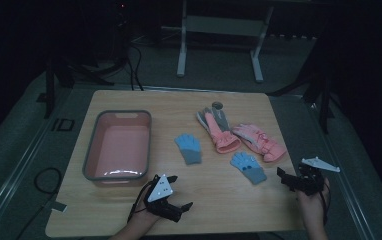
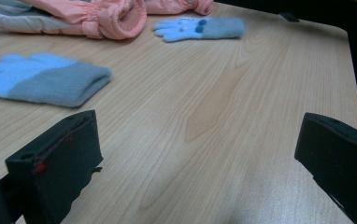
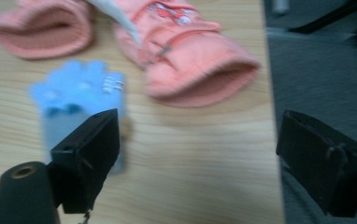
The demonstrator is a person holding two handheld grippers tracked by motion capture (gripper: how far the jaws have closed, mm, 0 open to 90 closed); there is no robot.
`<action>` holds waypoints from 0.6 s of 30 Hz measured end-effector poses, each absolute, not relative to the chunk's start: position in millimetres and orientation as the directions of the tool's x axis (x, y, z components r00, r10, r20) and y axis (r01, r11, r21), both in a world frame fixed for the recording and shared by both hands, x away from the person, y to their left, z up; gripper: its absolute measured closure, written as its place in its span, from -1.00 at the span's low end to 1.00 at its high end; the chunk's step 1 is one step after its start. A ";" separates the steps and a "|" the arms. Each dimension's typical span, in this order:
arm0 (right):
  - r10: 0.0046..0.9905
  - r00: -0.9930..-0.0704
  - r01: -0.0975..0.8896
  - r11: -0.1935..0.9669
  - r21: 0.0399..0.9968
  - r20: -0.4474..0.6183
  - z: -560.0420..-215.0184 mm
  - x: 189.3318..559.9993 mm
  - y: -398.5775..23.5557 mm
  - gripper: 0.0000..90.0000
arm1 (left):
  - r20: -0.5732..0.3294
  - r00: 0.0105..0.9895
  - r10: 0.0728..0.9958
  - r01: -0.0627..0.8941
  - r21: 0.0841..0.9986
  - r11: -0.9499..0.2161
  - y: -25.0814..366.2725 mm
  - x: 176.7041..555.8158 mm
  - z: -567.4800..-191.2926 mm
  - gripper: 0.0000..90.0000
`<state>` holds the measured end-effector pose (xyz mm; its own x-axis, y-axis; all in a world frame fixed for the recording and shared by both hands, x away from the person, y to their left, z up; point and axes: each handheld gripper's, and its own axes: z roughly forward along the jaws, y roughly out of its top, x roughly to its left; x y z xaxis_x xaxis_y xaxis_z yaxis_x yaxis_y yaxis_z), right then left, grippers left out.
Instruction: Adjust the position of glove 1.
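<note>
High view showed the blue-and-grey knitted glove [image 1: 248,167] near the table's right edge, closest to the right gripper [image 1: 299,181]; both grippers' fingers gaped wide, empty.

the letters "id" stand on the dark floor [image 1: 62,124] left of the table.

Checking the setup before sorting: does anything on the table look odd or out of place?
Nothing damaged or spilled. The two blue gloves lie apart, and the pink gloves are loosely strewn, one overlapping the other. The pink bin is empty.
</note>
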<state>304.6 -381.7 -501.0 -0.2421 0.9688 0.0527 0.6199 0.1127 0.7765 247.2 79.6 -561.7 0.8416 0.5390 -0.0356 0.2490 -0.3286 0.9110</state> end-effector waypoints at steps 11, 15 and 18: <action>0.948 -0.317 0.570 0.158 0.807 0.038 -456.9 321.5 -357.7 -0.76 | -0.040 0.843 0.536 0.254 0.908 -0.333 79.4 247.6 -561.7 -0.99; 0.931 -0.360 0.561 0.166 0.811 0.058 -448.1 330.4 -345.9 -0.76 | -0.040 0.844 0.535 0.254 0.908 -0.332 79.5 247.6 -561.7 -0.99; 0.919 -0.391 0.551 0.191 0.813 0.049 -443.1 335.8 -335.9 -0.76 | -0.043 0.844 0.535 0.256 0.908 -0.331 79.6 247.8 -561.7 -0.99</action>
